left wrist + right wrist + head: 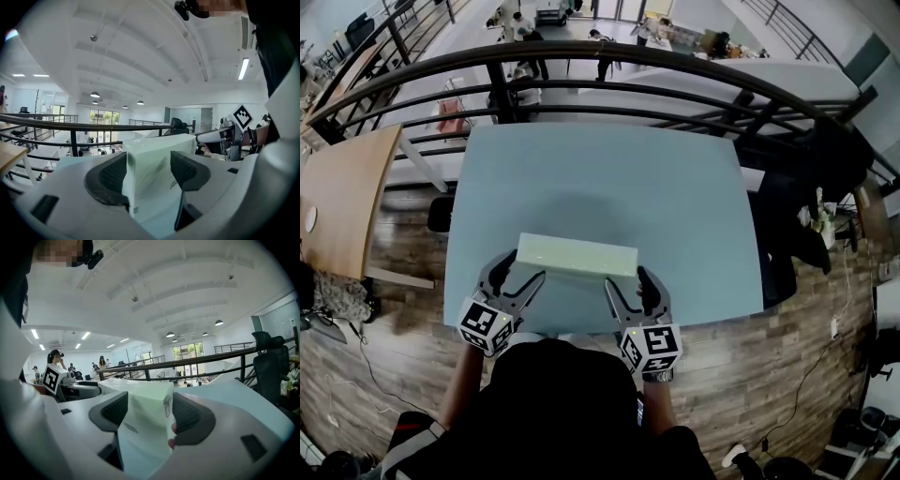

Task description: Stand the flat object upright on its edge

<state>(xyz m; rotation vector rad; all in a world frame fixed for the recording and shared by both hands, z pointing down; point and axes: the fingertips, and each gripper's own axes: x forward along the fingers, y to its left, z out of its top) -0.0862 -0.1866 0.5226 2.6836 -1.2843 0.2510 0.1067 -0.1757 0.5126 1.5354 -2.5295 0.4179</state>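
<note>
Head view. A flat box [577, 255], pale green-white, lies lengthwise along the near edge of the bench [581, 178], about midway between its near corners. The left gripper [523, 270] takes its left end and the right gripper [625, 278] its right end. A narrow face of the box is turned up and a broader face looks toward the person. By that reading the box is already up on its long edge, or nearly so. Whether the lower edge bears on the bench or hangs just above it cannot be told. What seems left is to settle it, check that it balances, and let go. Each marker cube [486, 325] carries a black-and-white square code, with no words on it.

Left gripper view. The fingers [110, 177] pinch the box end, with the dark ribbed pads against its two broad faces and the narrow top face above them. A faint line of print on the near face is too small to read.

Right gripper view. Here too the fingers pinch the box, one pad on each broad face. A small label [167, 405] sits on the end face and its text is illegible. No brand can be made out.
</note>
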